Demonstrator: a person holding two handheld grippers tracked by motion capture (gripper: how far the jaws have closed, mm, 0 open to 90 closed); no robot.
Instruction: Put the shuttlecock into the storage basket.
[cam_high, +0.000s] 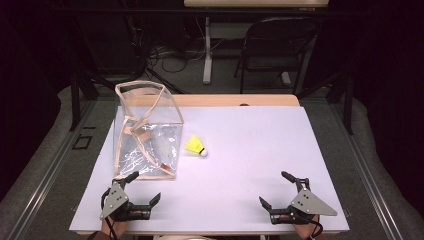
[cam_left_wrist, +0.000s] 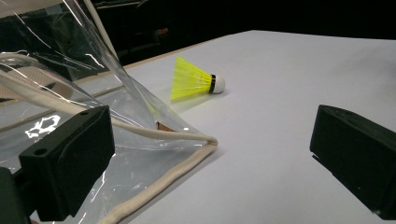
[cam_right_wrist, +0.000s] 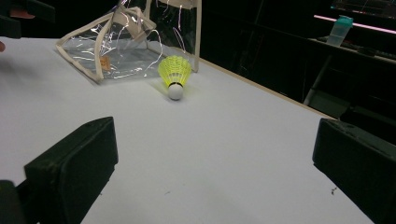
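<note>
Left claw (cam_high: 142, 187) is standing apart, empty | clear cream-trimmed plastic pouch (cam_high: 146, 131) just ahead | right claw (cam_high: 279, 189) apart, empty | you're approaching yellow feathered white-tipped shuttlecock (cam_high: 196, 146): be pinching its cork.

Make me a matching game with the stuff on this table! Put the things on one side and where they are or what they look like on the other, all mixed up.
Things:
1. shuttlecock
2. clear bag
3. left gripper
4. right gripper

Descriptions:
A. see-through, with cream trim, standing open on the table's left side
B. open, at the near right edge of the table
C. yellow with a white tip, lying on its side
D. open, just in front of the bag's near corner

Pairs: 1-C, 2-A, 3-D, 4-B
</note>
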